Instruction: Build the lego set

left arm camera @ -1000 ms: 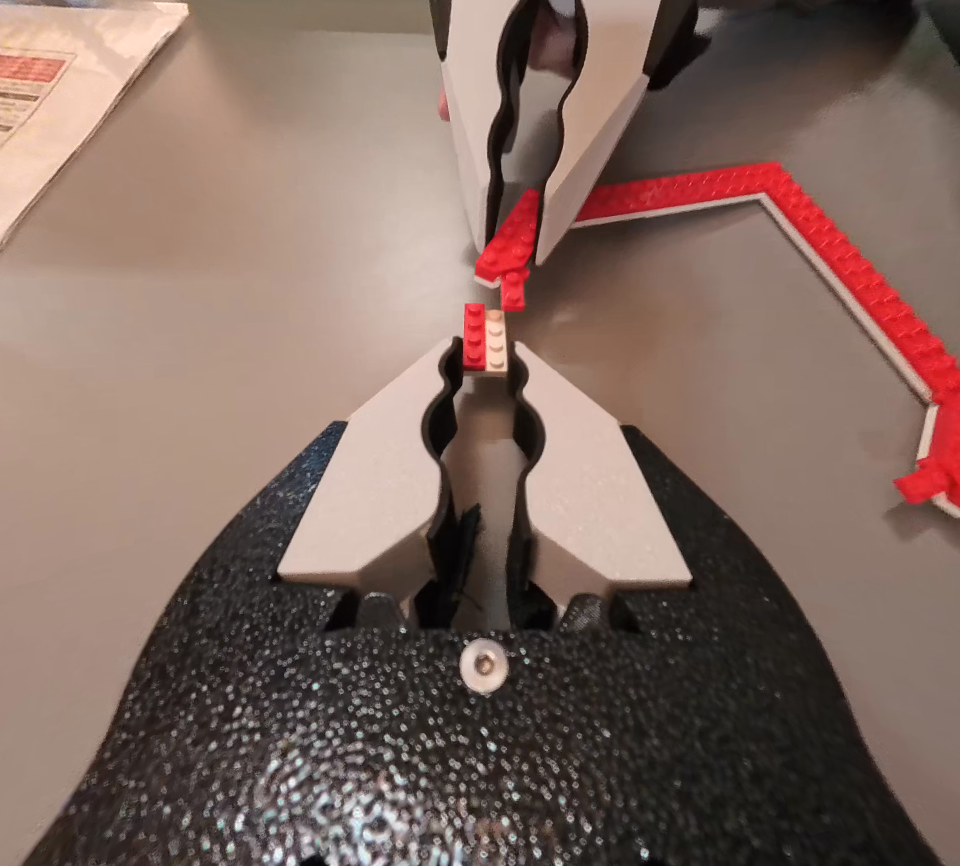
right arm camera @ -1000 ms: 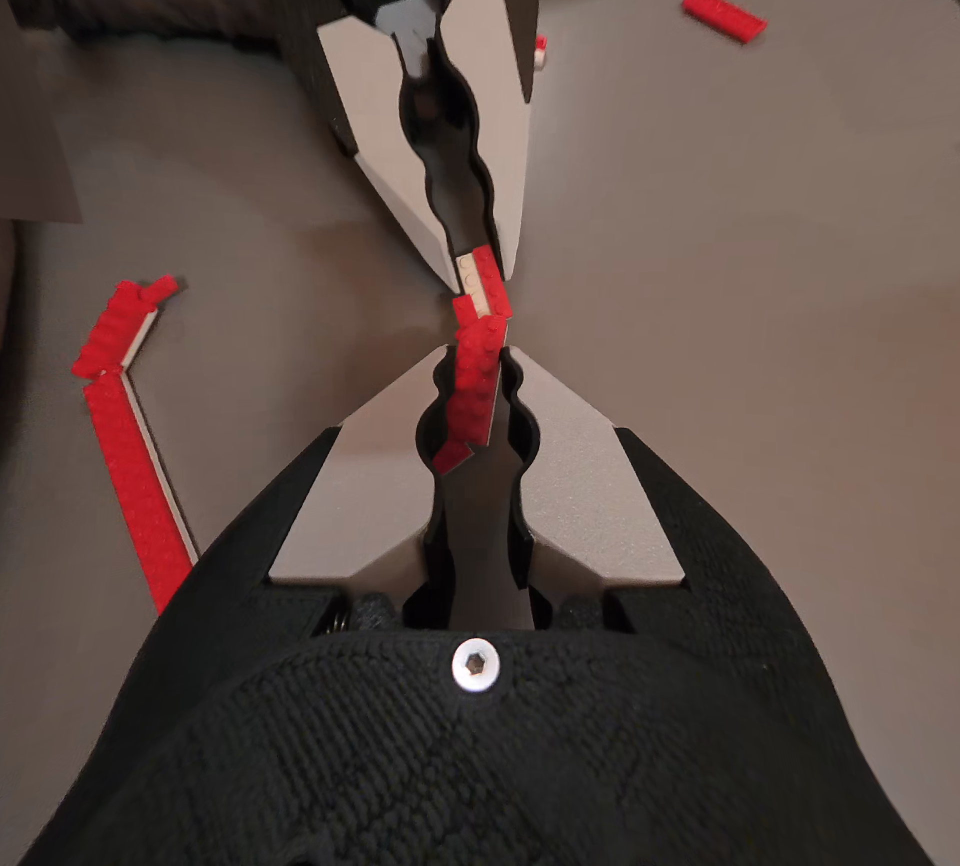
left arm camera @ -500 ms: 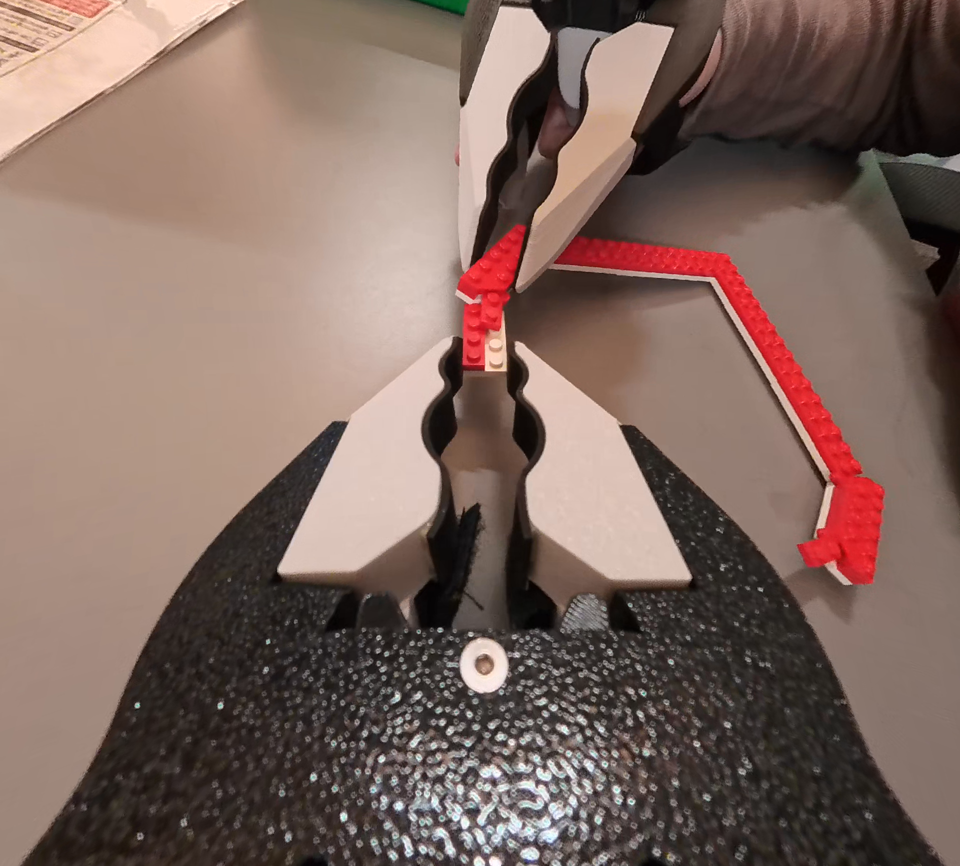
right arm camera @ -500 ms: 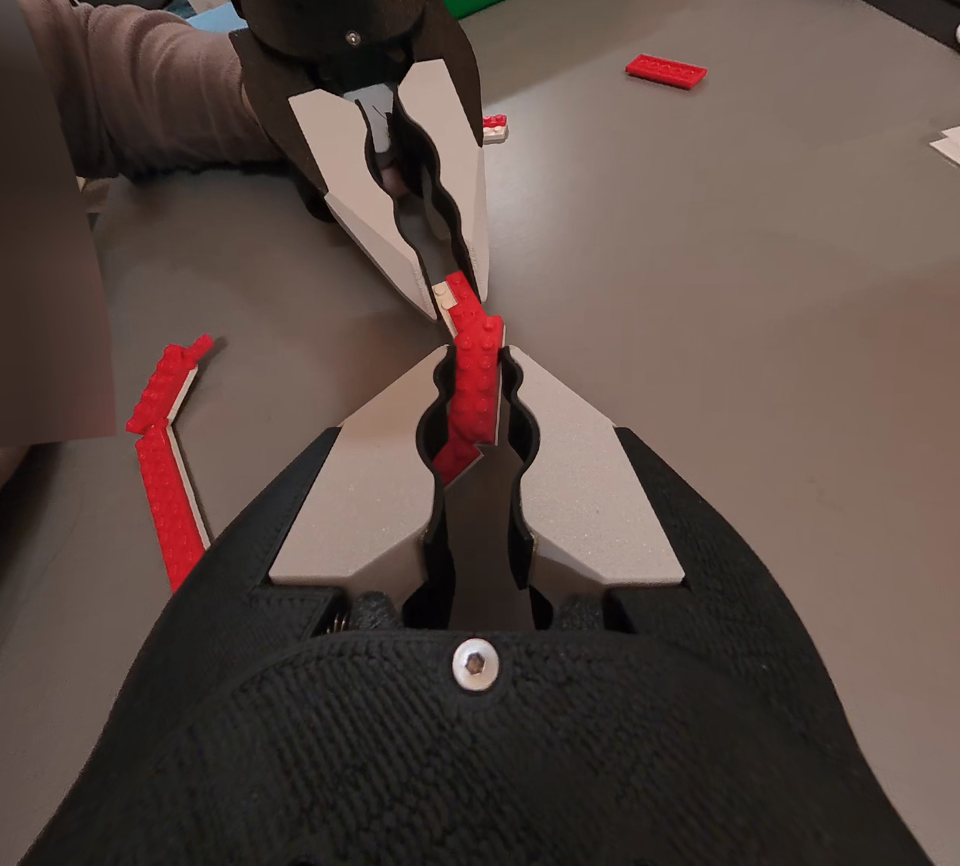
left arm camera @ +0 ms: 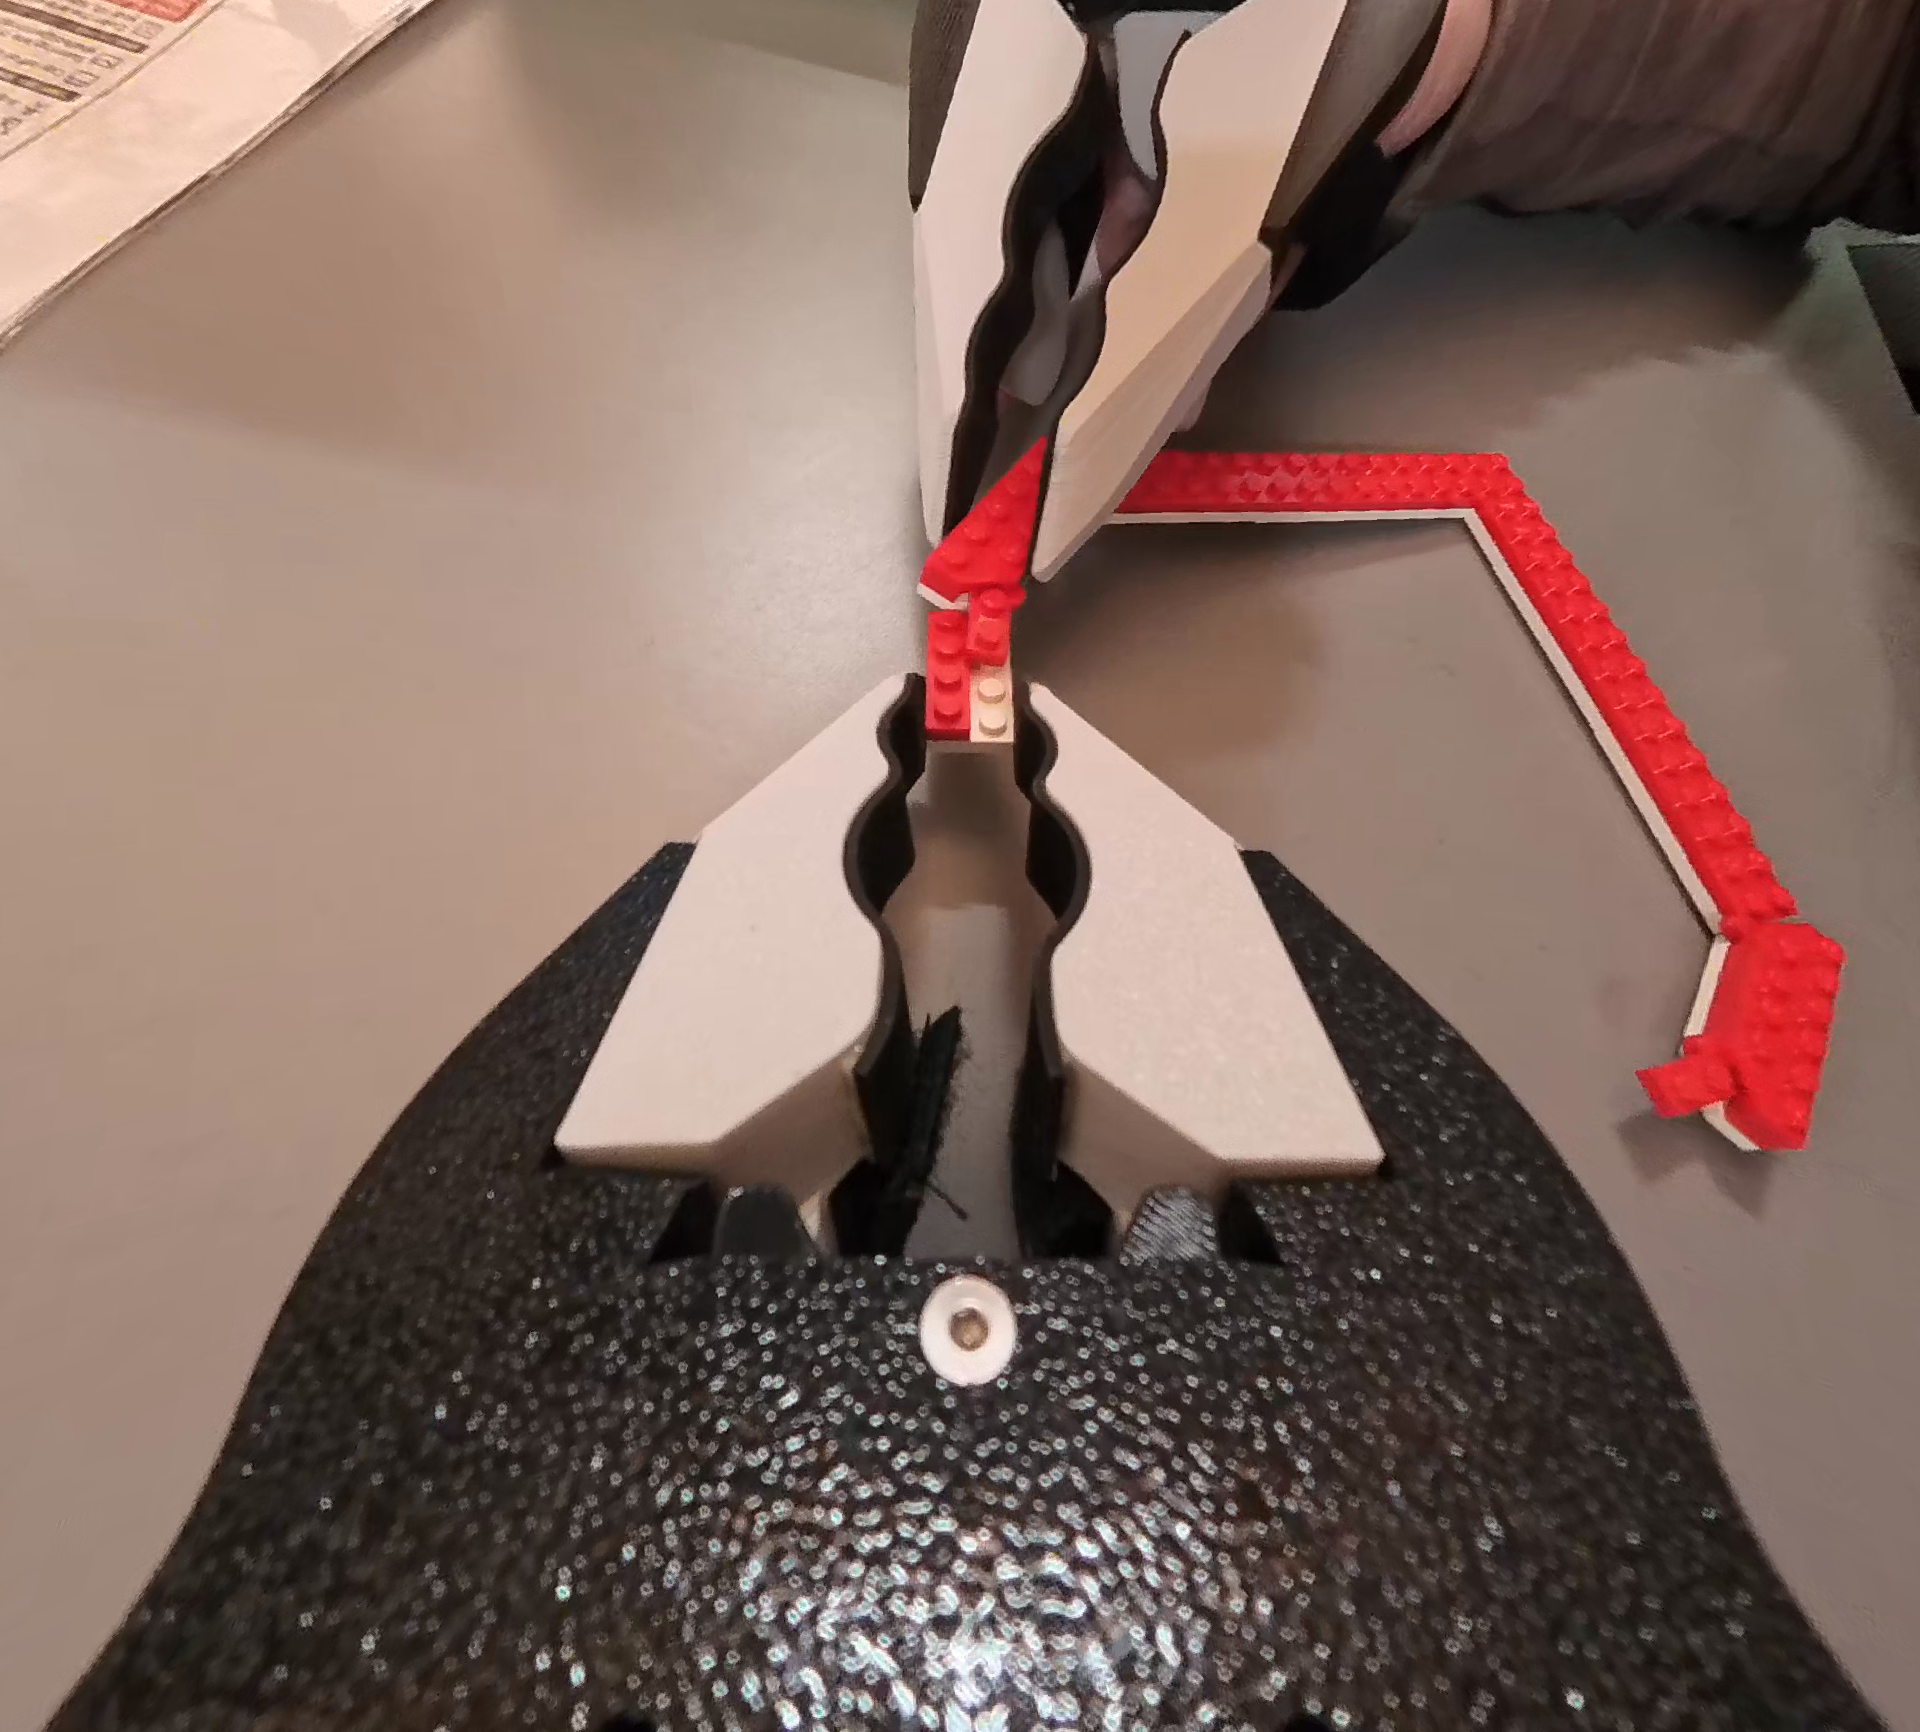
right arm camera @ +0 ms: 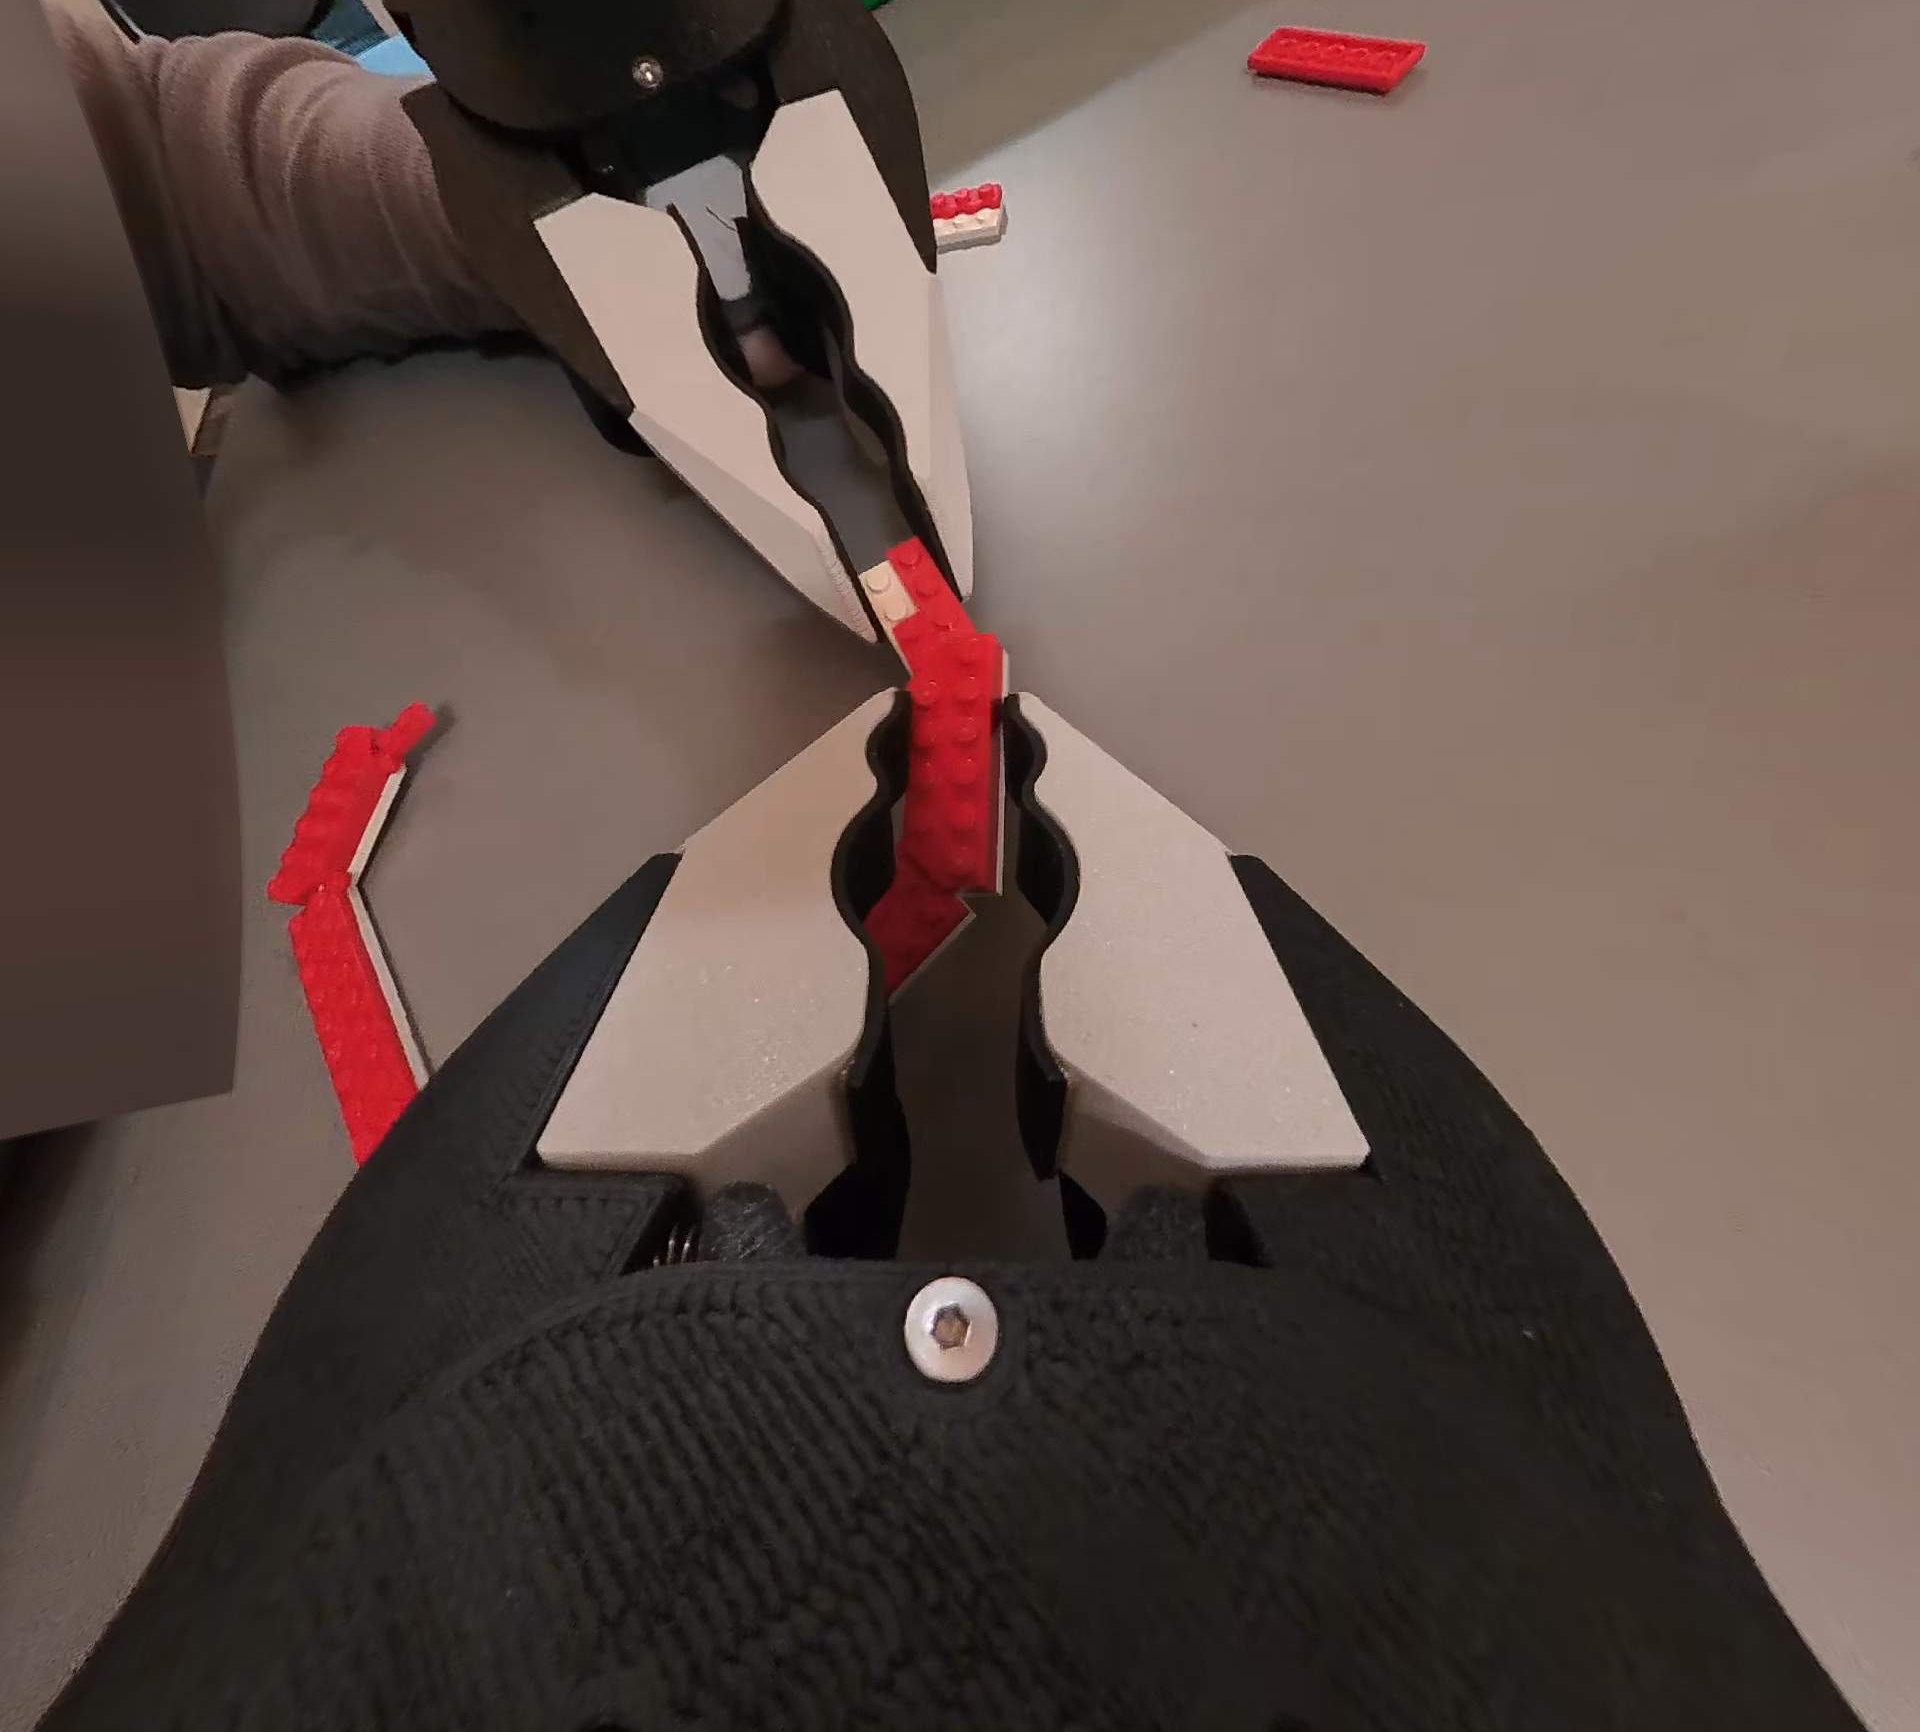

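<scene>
The red-and-white lego piece (left arm camera: pixel 971 695) is pinched at the tips of the left gripper (left arm camera: pixel 971 714), its far end touching the end of the long red lego strip (right arm camera: pixel 951 783) clamped between the fingers of the right gripper (right arm camera: pixel 954 708), both held above the grey tabletop (left arm camera: pixel 416 539). An angled red lego frame (left arm camera: pixel 1621 674) lies flat beside them. Farther off lie a loose red plate (right arm camera: pixel 1337 59) and a small red-and-white brick (right arm camera: pixel 968 213).

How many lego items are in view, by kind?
Long angled red-and-white lego frame: 1
Small red-and-pale lego stack: 2, one held, one lying loose
Flat red lego plate: 1
Total: 4
</scene>
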Tool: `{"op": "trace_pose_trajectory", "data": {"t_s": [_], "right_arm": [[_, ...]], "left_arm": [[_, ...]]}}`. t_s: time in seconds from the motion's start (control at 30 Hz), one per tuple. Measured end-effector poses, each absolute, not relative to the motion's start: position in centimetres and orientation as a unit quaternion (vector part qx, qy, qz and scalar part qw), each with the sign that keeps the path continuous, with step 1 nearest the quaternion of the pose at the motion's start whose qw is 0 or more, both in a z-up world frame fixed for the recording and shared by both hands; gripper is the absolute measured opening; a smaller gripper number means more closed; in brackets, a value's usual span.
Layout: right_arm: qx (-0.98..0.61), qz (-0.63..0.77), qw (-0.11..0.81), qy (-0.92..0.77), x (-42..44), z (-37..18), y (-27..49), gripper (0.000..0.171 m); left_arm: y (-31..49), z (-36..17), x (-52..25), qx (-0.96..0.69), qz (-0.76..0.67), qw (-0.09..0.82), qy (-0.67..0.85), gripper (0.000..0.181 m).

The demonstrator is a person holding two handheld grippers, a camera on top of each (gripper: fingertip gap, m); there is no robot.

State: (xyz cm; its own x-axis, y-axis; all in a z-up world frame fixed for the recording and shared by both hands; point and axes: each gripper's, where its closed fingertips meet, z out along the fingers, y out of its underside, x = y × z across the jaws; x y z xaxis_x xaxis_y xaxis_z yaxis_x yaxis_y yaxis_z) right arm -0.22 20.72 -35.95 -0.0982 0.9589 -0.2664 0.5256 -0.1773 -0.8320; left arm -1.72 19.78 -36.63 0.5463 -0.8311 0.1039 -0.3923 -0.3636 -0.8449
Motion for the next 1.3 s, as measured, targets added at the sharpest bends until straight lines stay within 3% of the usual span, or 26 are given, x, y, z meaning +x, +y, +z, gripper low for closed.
{"op": "trace_pose_trajectory", "data": {"t_s": [0.8,1.3], "right_arm": [[-0.646,0.482,0.198,-0.558,0.1,-36.0,20.4,0.017],[-0.636,0.405,0.250,-0.608,0.2,-36.9,20.5,0.027]], "left_arm": [[19.6,-36.4,-1.5,-0.771,-0.276,0.412,0.400,0.015],[19.6,-36.4,-1.4,-0.775,-0.285,0.405,0.393,0.015]]}}
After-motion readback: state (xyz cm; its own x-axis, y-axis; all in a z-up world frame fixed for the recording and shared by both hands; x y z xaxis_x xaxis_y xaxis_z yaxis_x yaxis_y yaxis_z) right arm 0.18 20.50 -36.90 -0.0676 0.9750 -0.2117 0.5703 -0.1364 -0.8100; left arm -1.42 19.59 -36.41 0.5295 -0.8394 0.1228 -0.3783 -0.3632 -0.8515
